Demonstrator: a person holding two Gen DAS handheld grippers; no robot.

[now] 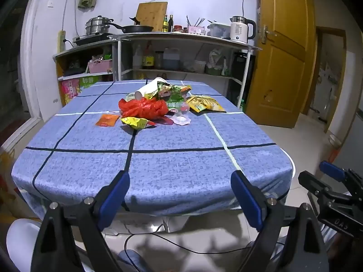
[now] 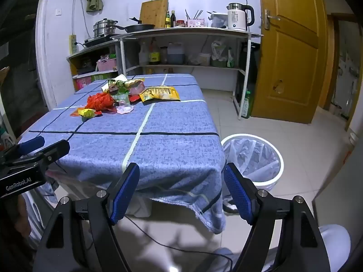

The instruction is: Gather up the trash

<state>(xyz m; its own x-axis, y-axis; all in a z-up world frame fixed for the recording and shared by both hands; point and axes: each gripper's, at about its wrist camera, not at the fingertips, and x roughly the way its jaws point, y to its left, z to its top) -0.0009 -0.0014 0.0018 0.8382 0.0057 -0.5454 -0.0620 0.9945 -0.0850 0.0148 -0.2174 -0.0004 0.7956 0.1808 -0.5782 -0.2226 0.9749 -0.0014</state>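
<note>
Two grippers held short of a table's near edge, both tilted downward, nothing yet picked up. Left gripper [image 1: 180, 195] with its blue pads spread wide apart and empty; right gripper [image 2: 181, 190] likewise spread wide and empty.

Ahead, a table draped in a blue checked cloth [image 1: 158, 158]. Heaped around the middle of that cloth, well apart from both grippers: a crumpled red plastic bag [image 1: 143, 108], a small yellow wrapper [image 1: 135, 122] just in front of it, a flat orange sachet [image 1: 106, 120] to its left, a white paper cup [image 1: 148, 88] lying on its side behind, green snack packets [image 1: 172, 91], a clear plastic cup [image 1: 182, 111], and a yellow snack bag [image 1: 205, 104] to the right.

On the floor beside the table's near right corner, a white bin [image 2: 254, 158] lined with a clear bag, seemingly empty.

Judged as the very start: reach not yet begun, all trash on the table. Next move likely calls for pushing one gripper forward over the cloth to a near piece, perhaps the yellow wrapper, closing on thin, crinkly film without catching the cloth, then carrying it to the bin.
</note>
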